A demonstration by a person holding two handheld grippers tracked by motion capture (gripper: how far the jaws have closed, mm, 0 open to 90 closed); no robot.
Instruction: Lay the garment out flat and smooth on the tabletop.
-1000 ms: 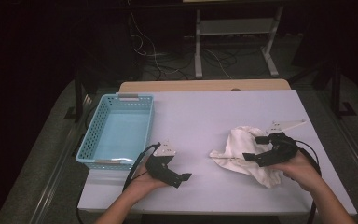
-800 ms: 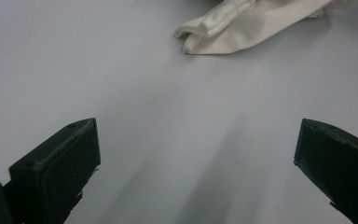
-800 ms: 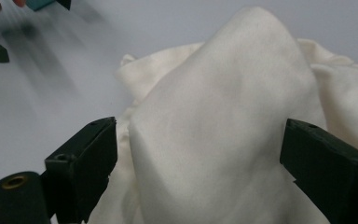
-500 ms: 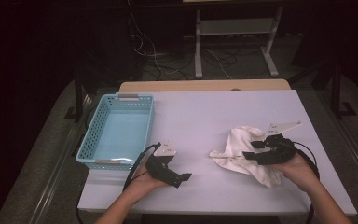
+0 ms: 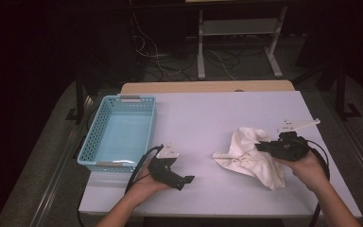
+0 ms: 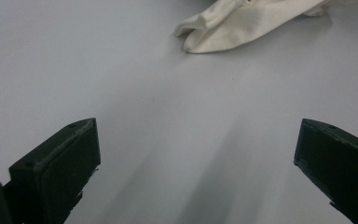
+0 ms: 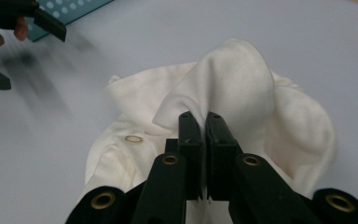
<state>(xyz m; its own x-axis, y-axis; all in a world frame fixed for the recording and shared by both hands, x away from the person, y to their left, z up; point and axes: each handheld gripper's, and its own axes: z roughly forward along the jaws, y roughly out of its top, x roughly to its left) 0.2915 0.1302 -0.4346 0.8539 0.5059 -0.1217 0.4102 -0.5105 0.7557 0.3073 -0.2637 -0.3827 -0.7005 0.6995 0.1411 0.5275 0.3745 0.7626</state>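
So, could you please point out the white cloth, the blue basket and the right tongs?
white cloth point(image 5: 246, 158), high view, middle of the fabric
blue basket point(image 5: 93, 137), high view, left wall
right tongs point(image 7: 204, 128), right gripper view, between the tips

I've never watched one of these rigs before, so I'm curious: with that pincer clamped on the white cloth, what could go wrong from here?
The right gripper has just closed its jaws on a small raised fold of the white cloth; so thin a pinch might slip free when lifted. The rest of the cloth lies crumpled on the table and could drag or dangle. The left gripper is open and apart from the cloth, so nothing else steadies it on the way to the blue basket, probably its goal.
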